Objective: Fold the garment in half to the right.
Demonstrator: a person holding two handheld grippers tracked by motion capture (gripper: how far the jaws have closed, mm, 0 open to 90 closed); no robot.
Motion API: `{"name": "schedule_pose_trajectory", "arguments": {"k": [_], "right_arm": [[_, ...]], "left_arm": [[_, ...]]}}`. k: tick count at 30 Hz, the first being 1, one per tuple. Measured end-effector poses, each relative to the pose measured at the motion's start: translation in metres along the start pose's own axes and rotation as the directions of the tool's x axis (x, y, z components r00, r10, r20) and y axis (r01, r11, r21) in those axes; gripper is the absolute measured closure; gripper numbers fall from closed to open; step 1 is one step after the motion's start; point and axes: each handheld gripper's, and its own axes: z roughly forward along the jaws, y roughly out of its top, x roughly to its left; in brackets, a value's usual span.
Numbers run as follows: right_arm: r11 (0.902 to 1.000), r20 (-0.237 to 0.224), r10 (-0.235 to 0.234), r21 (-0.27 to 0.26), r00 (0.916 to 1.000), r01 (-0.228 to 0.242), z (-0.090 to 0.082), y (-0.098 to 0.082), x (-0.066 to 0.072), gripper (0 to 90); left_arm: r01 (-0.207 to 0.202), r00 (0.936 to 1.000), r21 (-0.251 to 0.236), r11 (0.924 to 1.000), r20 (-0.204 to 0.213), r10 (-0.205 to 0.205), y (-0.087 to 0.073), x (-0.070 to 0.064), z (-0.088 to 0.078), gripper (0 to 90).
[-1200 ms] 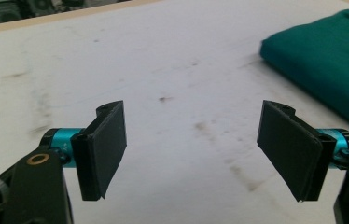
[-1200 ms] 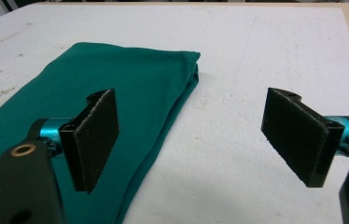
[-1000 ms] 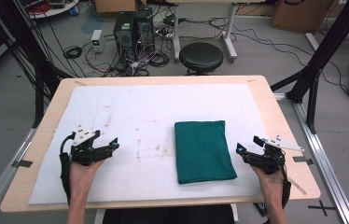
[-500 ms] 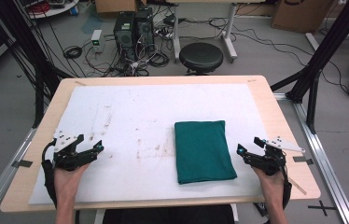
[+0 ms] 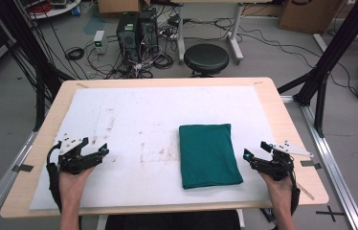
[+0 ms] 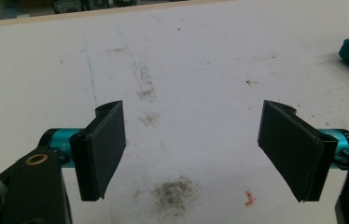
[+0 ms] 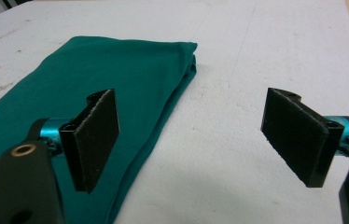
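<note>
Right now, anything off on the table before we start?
Nothing serious. The green cloth lies folded flat, only slightly askew to the table edge. The white mat carries dirt smudges and scuff marks, plus a small orange scrap near the left tool. Both tools are open and empty, the right tool beside the cloth.

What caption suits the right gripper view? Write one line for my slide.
Open right claw hovers beside the folded green cloth on the white table cover, jaws wide apart, holding nothing.
</note>
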Motion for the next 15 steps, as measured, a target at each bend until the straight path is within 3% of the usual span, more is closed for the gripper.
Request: {"name": "schedule_pose_trajectory", "arguments": {"k": [15], "right_arm": [[0.9999,-0.007,-0.007,0.01,1.0,0.007,0.002,0.0017,0.0033,19.7]], "left_arm": [[0.011,0.9999,-0.005,0.9999,0.0,-0.011,-0.0018,0.0012,-0.0045,23.4]]}}
